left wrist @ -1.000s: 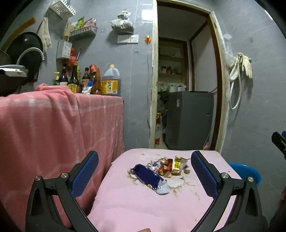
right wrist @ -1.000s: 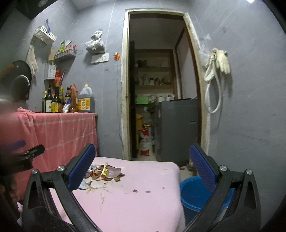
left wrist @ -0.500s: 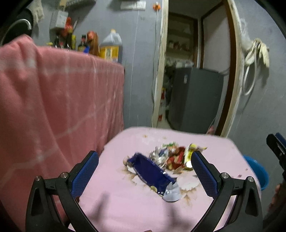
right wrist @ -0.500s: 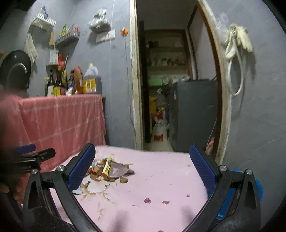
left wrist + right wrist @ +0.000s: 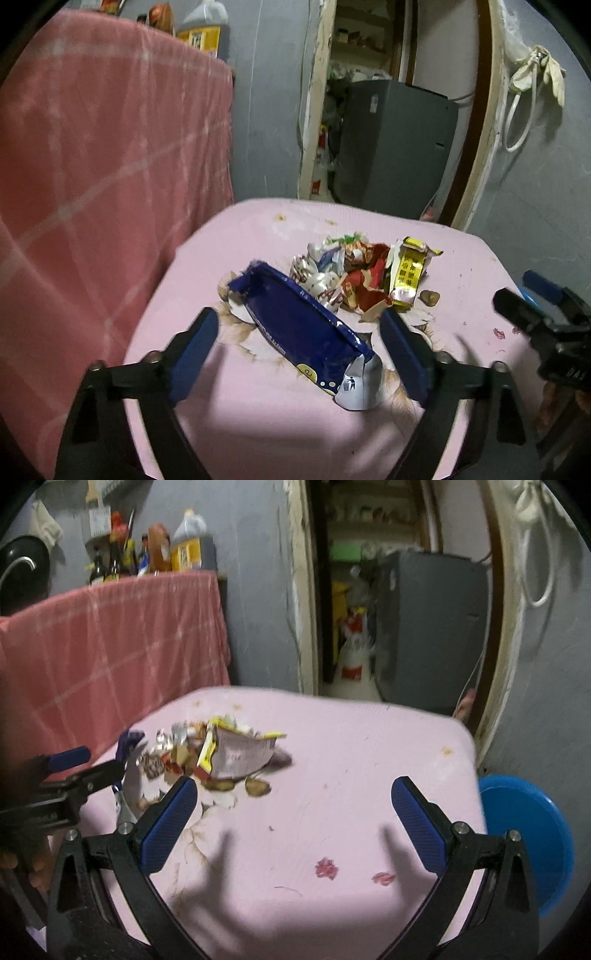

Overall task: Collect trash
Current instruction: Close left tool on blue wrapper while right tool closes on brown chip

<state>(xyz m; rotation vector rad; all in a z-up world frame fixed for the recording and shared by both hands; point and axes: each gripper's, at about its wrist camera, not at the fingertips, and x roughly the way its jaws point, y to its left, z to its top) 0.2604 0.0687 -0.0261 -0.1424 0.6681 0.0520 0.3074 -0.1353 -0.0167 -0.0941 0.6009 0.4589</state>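
Trash wrappers (image 5: 364, 278) lie heaped on the pink table (image 5: 258, 424), a blue packet (image 5: 299, 325) nearest. The left gripper (image 5: 299, 354) straddles that packet, jaws wide, gripping nothing. The right gripper (image 5: 293, 819) hovers open and empty beside a blue bin (image 5: 528, 842).

The setting was a home kitchen: sauce bottles (image 5: 110, 563) and an oil jug (image 5: 188, 542) stood on a pink-draped counter (image 5: 110, 642) beside a pantry doorway (image 5: 399, 590).
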